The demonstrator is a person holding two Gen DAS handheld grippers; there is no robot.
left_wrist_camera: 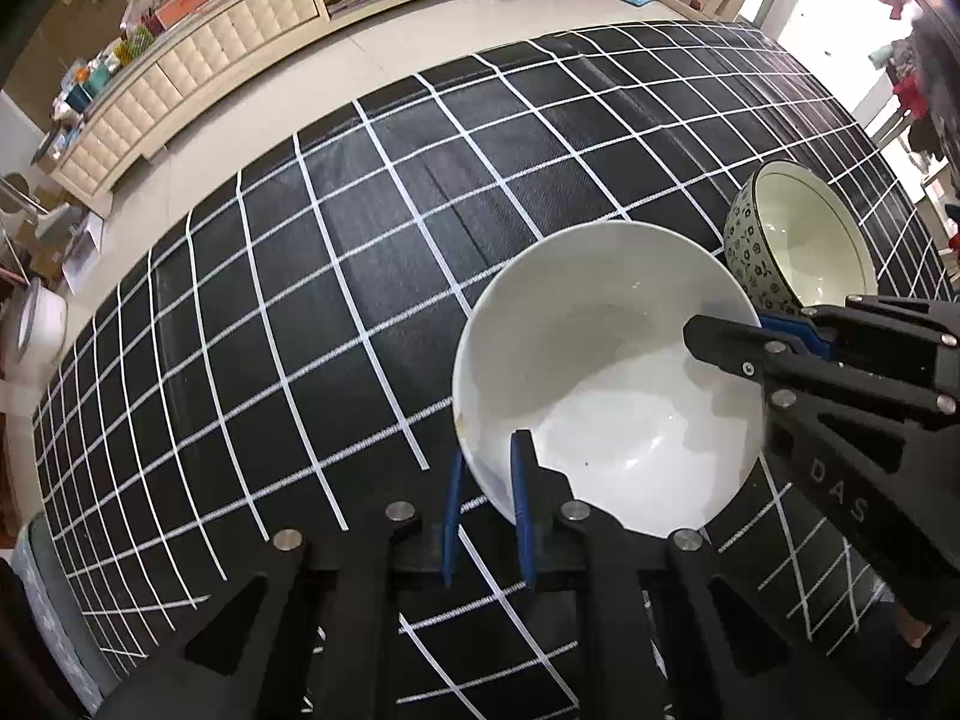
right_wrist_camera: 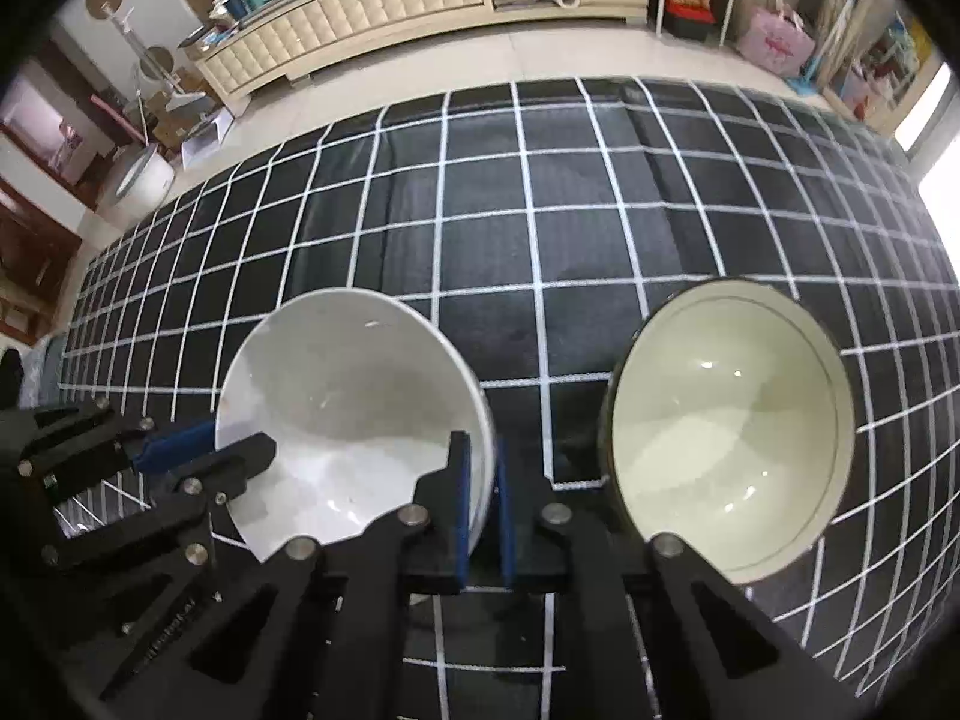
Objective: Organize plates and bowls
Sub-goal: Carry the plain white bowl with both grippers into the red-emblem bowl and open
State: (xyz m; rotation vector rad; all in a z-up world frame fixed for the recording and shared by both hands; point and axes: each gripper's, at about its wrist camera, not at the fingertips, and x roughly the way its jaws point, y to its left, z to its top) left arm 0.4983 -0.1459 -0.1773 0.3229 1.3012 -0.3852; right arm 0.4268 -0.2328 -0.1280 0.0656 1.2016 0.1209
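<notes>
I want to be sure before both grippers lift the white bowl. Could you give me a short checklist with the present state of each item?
1. Left gripper pinches the rim of the white bowl, one finger inside and one outside: ok.
2. Right gripper pinches the opposite rim the same way: ok.
3. White bowl is empty: ok.
4. Patterned bowl stands apart from the white bowl, cloth visible between them: ok.
5. Checked tablecloth has bare space beyond the bowls: ok.
6. Grip is firm enough for lifting: cannot tell.
</notes>
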